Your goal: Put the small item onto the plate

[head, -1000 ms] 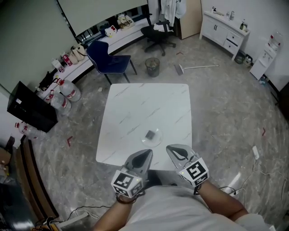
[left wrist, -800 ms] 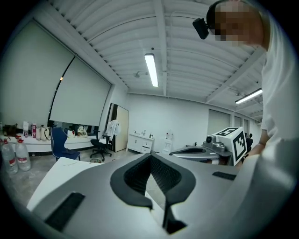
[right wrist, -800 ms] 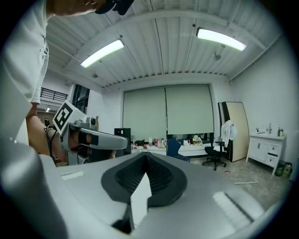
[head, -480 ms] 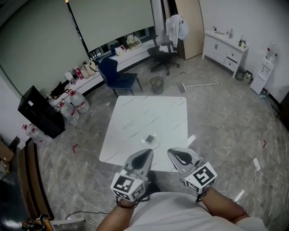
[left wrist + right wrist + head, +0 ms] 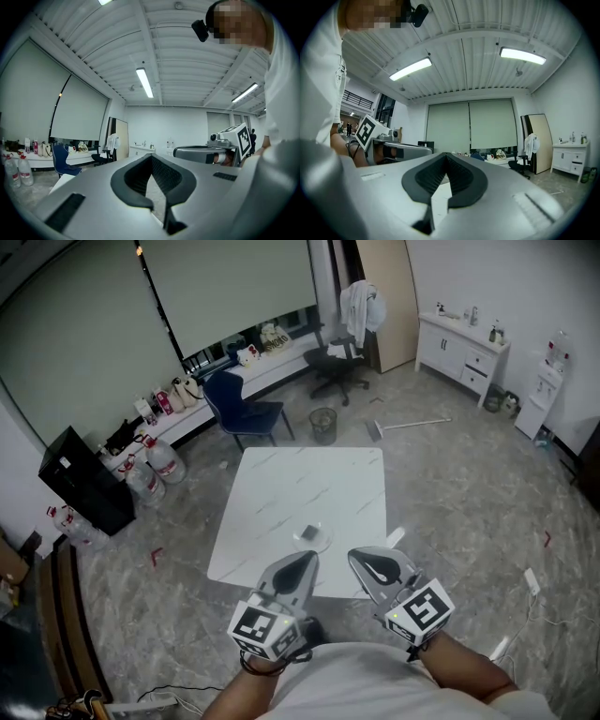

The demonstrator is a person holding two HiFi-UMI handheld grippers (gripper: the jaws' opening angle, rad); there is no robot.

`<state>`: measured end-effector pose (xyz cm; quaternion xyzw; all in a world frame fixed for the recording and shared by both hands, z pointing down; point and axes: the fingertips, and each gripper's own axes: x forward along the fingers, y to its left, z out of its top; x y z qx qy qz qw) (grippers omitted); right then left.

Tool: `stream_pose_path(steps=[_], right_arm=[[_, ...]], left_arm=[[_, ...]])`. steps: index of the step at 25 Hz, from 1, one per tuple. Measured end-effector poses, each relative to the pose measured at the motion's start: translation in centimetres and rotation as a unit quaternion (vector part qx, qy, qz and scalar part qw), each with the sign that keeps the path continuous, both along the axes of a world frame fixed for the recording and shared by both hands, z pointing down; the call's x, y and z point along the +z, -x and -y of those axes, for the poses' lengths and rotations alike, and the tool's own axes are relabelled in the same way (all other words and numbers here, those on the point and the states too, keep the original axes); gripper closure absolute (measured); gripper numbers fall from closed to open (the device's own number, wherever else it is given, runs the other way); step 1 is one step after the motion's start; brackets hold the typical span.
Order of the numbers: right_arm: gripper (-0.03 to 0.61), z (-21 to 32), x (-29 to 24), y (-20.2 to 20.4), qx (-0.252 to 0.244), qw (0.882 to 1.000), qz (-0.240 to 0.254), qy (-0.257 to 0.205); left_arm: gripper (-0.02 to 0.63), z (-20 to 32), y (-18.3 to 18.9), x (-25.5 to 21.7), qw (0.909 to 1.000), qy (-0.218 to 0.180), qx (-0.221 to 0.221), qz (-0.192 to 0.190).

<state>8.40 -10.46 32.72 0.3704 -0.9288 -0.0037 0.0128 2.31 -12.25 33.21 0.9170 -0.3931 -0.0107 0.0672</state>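
From the head view, the white marbled surface (image 5: 314,488) stands ahead of me on a grey stone floor (image 5: 450,484). The clear plate (image 5: 322,542) sits near the edge of the surface closest to me, and the small item (image 5: 308,532), dark and squarish, lies on it. My left gripper (image 5: 304,559) and right gripper (image 5: 358,557) hover side by side just short of that near edge, close to my body, both apart from the plate. Beyond the surface are a blue chair (image 5: 246,412) and a waste bin (image 5: 322,424).

In the left gripper view, my jaws point out level across the room. Their black pads meet at the tips, with only a narrow slit below them, and nothing is held between them. The right gripper shows alongside, off to the right.

In the right gripper view, the jaws are likewise closed tip to tip and hold nothing. A sliver of the white surface shows through the slit beneath them.
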Motion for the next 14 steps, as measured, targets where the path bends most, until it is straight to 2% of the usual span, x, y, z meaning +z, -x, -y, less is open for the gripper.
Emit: stream_pose_path(steps=[5, 14], right_arm=[[0.577, -0.5, -0.1, -0.1, 0.007, 0.999, -0.026, -0.019], [0.577, -1.2, -0.1, -0.1, 0.001, 1.000, -0.015, -0.007]], left_arm=[[0.607, -0.3, -0.3, -0.2, 1.0000, -0.007, 0.001, 0.002], [0.607, -0.9, -0.3, -0.2, 1.0000, -0.003, -0.006, -0.004]])
